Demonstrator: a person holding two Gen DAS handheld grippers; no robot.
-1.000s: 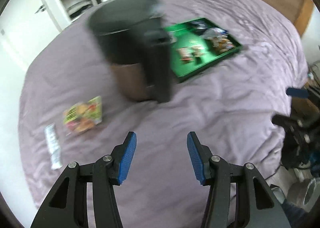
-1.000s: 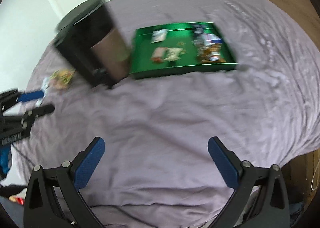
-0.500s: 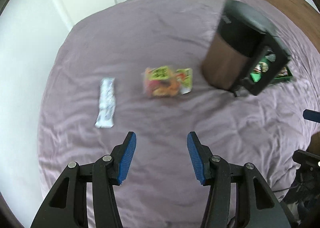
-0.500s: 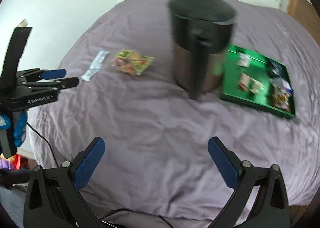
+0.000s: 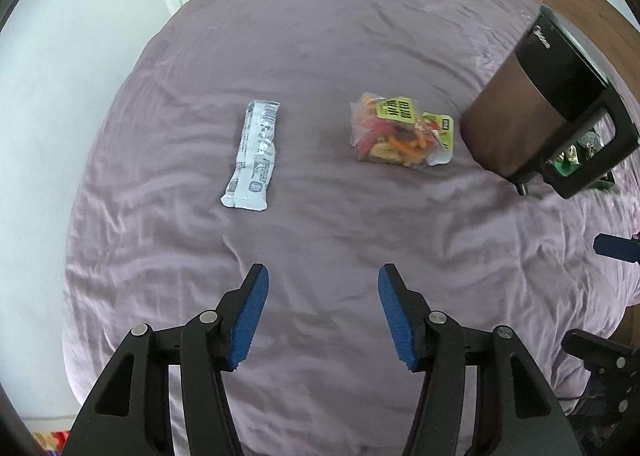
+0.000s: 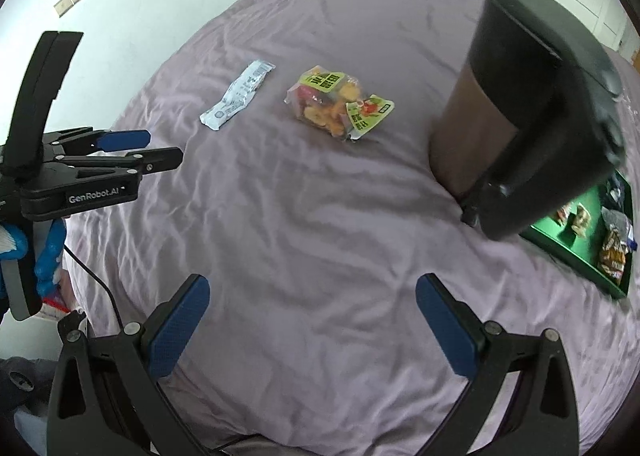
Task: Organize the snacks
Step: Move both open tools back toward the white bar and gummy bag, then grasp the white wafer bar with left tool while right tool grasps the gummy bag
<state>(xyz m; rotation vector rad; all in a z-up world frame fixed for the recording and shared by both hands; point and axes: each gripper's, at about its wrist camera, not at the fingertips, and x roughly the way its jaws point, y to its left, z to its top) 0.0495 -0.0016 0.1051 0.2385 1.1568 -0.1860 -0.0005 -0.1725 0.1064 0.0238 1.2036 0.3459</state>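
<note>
A clear bag of colourful snacks with a green label lies on the purple bed, also in the right wrist view. A white-blue snack packet lies to its left. A green tray holding several snacks sits at the right, partly hidden behind a brown and black kettle. My left gripper is open and empty, well short of both packets. My right gripper is open wide and empty above the bed's near part.
The kettle stands between the loose snacks and the tray. The left gripper also shows at the left of the right wrist view. White wall and wardrobe doors lie beyond the bed. The bed edge is close below both grippers.
Both views have swung left, away from the tray and toward the two loose packets. The grippers stayed open and empty.
</note>
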